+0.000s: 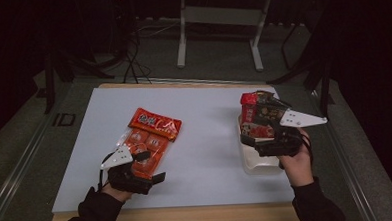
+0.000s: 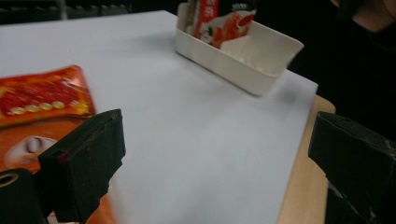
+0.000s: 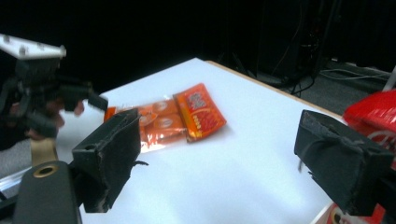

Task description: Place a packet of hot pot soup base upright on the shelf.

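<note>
Two orange-red snack packets (image 1: 150, 137) lie overlapped at the left of the white table sheet (image 1: 205, 140). My left gripper (image 1: 151, 166) stands open at their near end. In the left gripper view its jaws (image 2: 215, 140) are wide apart over bare sheet, with an orange packet (image 2: 42, 98) beside the left jaw. My right gripper (image 1: 246, 133) hovers open over a white tray (image 1: 259, 163) holding upright red packets (image 1: 256, 113). Its own view has the gripper (image 3: 217, 140) facing the orange packets (image 3: 187, 114), nothing between the jaws, and a red packet (image 3: 373, 114) beside the right jaw.
The white tray (image 2: 233, 70) sits near the table's right edge, red packets (image 2: 219, 21) standing in its far end. The wooden table edge (image 1: 188, 216) runs along the front. A metal frame (image 1: 220, 19) and cables stand on the floor beyond. The left gripper (image 3: 79, 105) shows far off.
</note>
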Demonstrator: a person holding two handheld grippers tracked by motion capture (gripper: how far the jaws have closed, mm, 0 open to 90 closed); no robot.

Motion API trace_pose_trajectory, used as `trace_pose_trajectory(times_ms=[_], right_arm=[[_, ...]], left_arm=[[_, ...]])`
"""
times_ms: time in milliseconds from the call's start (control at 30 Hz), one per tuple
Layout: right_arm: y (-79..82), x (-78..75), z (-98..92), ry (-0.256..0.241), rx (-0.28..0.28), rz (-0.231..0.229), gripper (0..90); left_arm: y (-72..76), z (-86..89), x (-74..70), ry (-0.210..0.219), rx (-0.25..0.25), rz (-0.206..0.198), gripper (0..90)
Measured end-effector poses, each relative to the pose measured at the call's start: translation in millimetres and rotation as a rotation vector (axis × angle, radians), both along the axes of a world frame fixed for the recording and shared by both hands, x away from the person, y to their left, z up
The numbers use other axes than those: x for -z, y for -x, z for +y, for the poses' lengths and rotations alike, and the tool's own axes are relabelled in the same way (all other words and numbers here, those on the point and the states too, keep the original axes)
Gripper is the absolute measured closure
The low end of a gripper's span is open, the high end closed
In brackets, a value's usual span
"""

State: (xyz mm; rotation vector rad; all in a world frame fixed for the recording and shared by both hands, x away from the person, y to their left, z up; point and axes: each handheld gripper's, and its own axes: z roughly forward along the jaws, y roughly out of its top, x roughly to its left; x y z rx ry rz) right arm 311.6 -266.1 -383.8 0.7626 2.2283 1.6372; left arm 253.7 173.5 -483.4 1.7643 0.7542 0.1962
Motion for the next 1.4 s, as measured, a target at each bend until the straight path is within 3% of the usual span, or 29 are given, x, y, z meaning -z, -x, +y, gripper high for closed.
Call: trace_pose_trajectory(times_ms=[267, 333, 467, 500, 600, 867, 967, 1167, 1267, 1300, 1333, 1400], right_arm=[[22.3, 16.1, 8.1, 0.020, -0.070, -0.003, 14.4], [29.6, 19.0, 10.2, 0.029, -0.093, -0.013, 14.4], [41.2, 21.7, 9.3, 0.031, -0.101, -0.018, 14.4], [43.8, 22.0, 8.4, 0.034, -0.102, -0.014, 14.4], [48.3, 23.3, 5.5, 0.029, -0.101, -0.010, 14.3], [55.9, 32.3, -2.8, 0.005, -0.095, 0.024, 14.0], [58.8, 35.1, -3.5, 0.002, -0.107, 0.024, 14.0], [61.1, 37.5, -2.3, -0.005, -0.122, 0.025, 14.0], [60.2, 38.3, -2.0, -0.007, -0.125, 0.030, 14.0], [60.2, 38.5, -2.0, -0.011, -0.125, 0.031, 14.0], [60.3, 38.4, -2.0, -0.011, -0.126, 0.030, 14.0], [60.7, 38.4, -1.9, -0.008, -0.125, 0.029, 14.0]], left_arm=[[-7.6, 22.4, -6.1, -0.063, -0.060, -0.005, 4.4], [-9.7, 30.9, -6.5, -0.071, -0.091, -0.016, 8.1], [-16.0, 47.1, -6.1, -0.087, -0.138, -0.008, 16.8], [-16.8, 49.8, -5.8, -0.094, -0.149, -0.011, 24.7], [-21.9, 58.5, -3.9, -0.115, -0.173, -0.002, 35.9], [-42.0, 76.8, 9.3, -0.176, -0.257, 0.078, 49.2], [-50.3, 83.0, 15.3, -0.187, -0.275, 0.098, 64.3], [-68.6, 85.6, 27.9, -0.291, -0.324, 0.158, 85.4], [-75.9, 83.7, 36.7, -0.380, -0.345, 0.159, 89.3], [-77.8, 83.9, 39.4, -0.391, -0.354, 0.166, 89.3], [-79.6, 84.6, 42.0, -0.373, -0.350, 0.183, 89.4], [-81.2, 84.1, 46.1, -0.411, -0.372, 0.176, 89.9]])
